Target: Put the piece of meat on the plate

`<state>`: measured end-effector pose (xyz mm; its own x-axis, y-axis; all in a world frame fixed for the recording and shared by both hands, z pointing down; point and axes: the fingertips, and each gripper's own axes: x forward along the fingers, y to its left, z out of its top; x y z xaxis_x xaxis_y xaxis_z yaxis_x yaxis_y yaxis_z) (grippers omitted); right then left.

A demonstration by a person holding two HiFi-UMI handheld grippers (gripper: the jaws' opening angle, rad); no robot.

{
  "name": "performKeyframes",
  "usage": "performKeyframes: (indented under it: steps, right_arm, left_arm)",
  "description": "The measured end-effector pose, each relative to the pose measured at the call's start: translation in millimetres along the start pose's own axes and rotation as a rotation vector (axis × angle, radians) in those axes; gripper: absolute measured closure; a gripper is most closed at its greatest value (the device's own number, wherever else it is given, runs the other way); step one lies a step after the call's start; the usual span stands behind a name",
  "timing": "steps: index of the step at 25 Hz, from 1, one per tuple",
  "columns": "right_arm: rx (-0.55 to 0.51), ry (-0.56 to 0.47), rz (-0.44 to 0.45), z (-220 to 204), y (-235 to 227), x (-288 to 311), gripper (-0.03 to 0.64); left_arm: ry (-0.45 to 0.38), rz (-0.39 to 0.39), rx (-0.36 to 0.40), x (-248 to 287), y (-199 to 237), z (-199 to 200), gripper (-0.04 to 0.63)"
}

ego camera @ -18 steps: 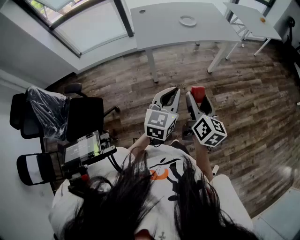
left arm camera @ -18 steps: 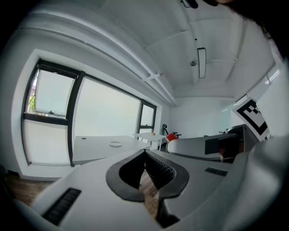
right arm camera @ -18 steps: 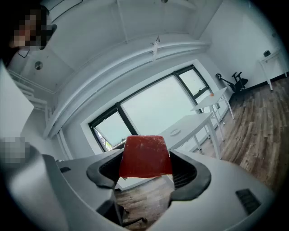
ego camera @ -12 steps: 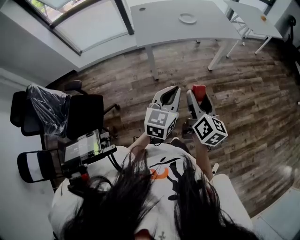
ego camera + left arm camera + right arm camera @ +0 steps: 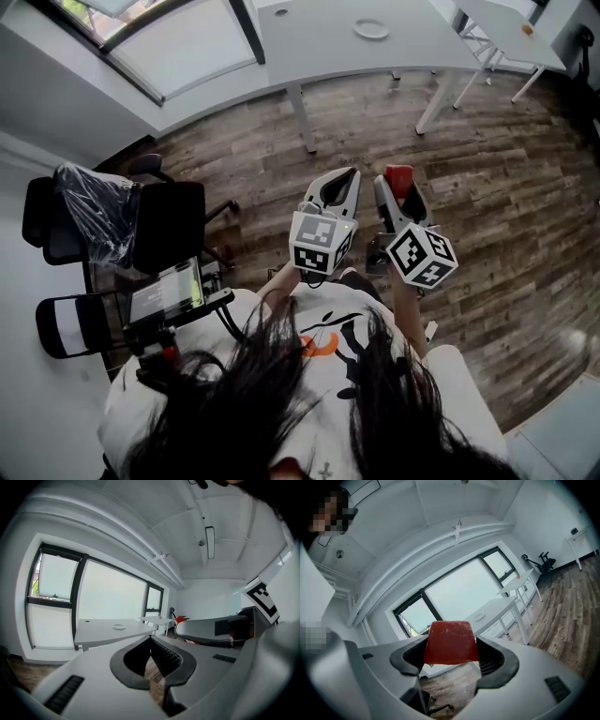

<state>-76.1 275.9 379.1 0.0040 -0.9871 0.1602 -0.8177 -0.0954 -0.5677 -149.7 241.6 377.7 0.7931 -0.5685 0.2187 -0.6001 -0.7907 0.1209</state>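
Note:
My right gripper (image 5: 401, 187) is shut on a red block of meat (image 5: 398, 175), held out level over the wooden floor. From the right gripper view the meat (image 5: 451, 642) fills the gap between the two jaws of that gripper (image 5: 451, 657). Just to its left, my left gripper (image 5: 339, 184) is shut, its jaw tips (image 5: 150, 641) meeting with nothing between them. The white plate (image 5: 372, 29) lies on a white table (image 5: 319, 52) far ahead of both grippers; it also shows as a small plate (image 5: 119, 626) and a distant plate (image 5: 478, 617) in the gripper views.
Black office chairs (image 5: 164, 230), one wrapped in plastic (image 5: 94, 214), stand at the left beside a screen on a stand (image 5: 167, 294). A second white table (image 5: 506, 28) carries a small orange thing (image 5: 527, 29). A large window (image 5: 178, 47) runs behind the tables.
Table and plate have slid slightly toward the top of the head view, and both grippers sit a little higher. The meat stays between the right jaws.

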Motion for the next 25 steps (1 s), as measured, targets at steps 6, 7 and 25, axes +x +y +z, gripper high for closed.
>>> performKeyframes:
  steps: [6, 7, 25]
  right_arm:
    - [-0.004, 0.014, 0.014, 3, -17, -11, 0.313]
    - [-0.003, 0.015, 0.015, 3, -20, -11, 0.313]
    - [0.044, 0.029, 0.004, 22, -60, 45, 0.313]
  left_arm:
    - [0.000, 0.011, -0.002, 5, -21, -7, 0.589]
    - [0.001, 0.012, -0.002, 6, -23, -9, 0.589]
    - [0.035, 0.022, 0.000, 75, 3, -10, 0.589]
